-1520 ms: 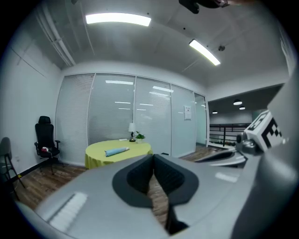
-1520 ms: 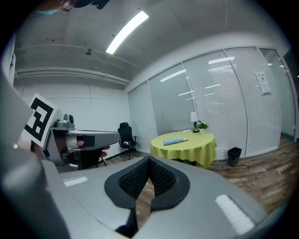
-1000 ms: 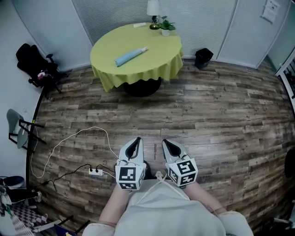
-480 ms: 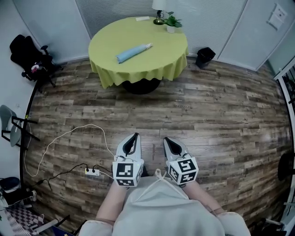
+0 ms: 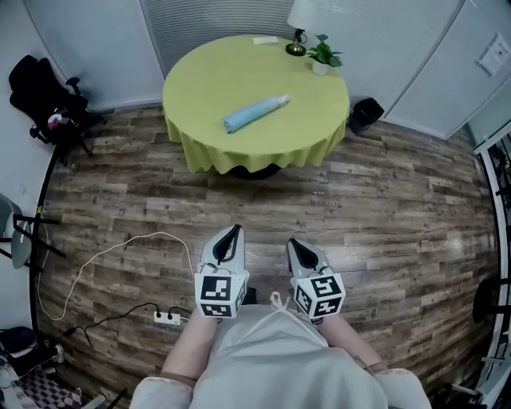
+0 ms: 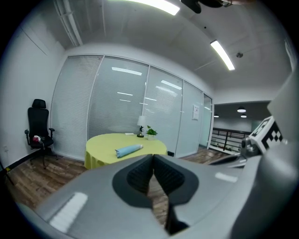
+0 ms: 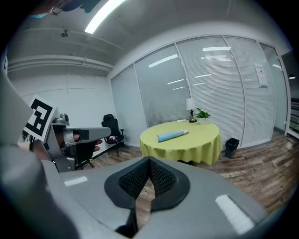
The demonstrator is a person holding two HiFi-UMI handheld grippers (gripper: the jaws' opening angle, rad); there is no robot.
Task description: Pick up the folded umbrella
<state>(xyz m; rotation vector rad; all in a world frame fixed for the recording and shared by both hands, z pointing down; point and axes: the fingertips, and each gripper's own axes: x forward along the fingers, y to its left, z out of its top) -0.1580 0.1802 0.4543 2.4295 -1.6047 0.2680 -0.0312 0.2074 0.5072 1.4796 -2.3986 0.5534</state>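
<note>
A light blue folded umbrella [image 5: 255,113] lies on the round table with a yellow-green cloth [image 5: 200,80], far ahead of me across the wood floor. It also shows in the left gripper view as the umbrella [image 6: 128,150] and in the right gripper view as the umbrella [image 7: 172,135]. My left gripper [image 5: 232,232] and right gripper [image 5: 293,243] are held side by side close to my body, well short of the table. Both are shut with nothing between the pads.
A lamp [image 5: 302,17] and a small potted plant [image 5: 323,54] stand at the table's far edge. A black office chair [image 5: 44,104] is at the left wall, a black bin [image 5: 366,113] right of the table. A white cable and power strip [image 5: 166,318] lie on the floor left of me.
The table and umbrella have come nearer and lower in the head view as I moved forward across the floor. Both grippers stay shut and side by side.
</note>
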